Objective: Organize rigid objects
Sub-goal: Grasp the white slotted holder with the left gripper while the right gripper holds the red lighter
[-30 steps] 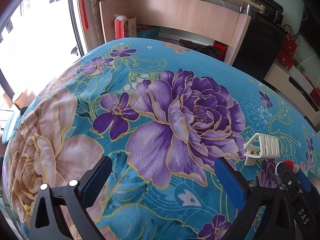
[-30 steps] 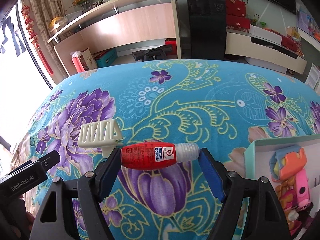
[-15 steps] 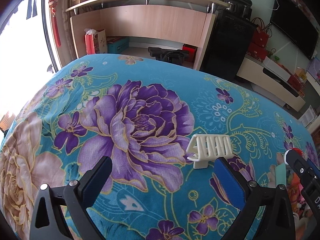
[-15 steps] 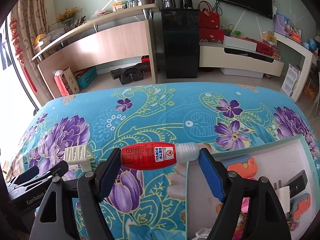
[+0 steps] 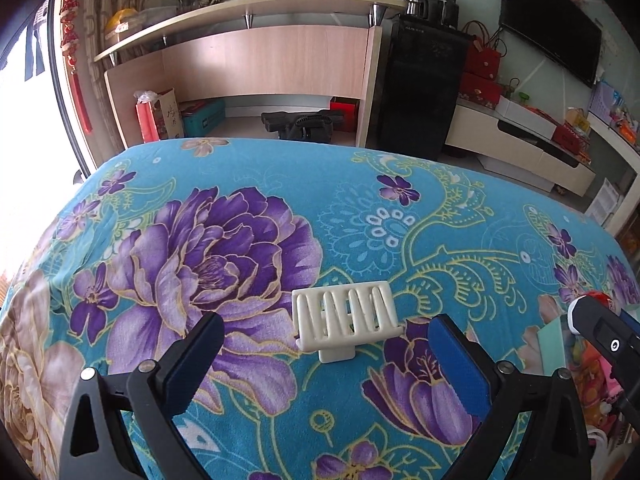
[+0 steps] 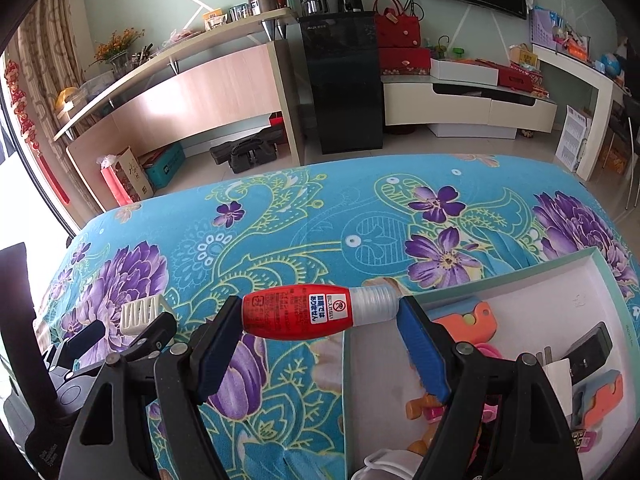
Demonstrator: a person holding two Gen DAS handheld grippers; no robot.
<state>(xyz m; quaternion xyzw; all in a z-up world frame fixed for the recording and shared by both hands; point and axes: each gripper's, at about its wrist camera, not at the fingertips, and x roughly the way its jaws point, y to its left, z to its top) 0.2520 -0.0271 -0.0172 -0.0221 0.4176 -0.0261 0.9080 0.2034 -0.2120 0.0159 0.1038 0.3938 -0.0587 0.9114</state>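
The right tongs [image 6: 320,320] clamp the red bottle [image 6: 304,314] end to end, over the box [image 6: 600,264] edge; light, stiff, slippery. The left tongs [image 5: 324,344], apart, flank the white rack [image 5: 346,318] on the surface [image 5: 400,220]; grip its ribbed sides.

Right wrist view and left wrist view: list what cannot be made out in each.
- Right wrist view: the pale green tray is cut off by the lower edge, and the right gripper, shut on the red plastic bottle, covers part of the toys.
- Right wrist view: the bottle's small print is too small to read.
- Left wrist view: the white slotted plastic rack hides its own underside, between the open left gripper.
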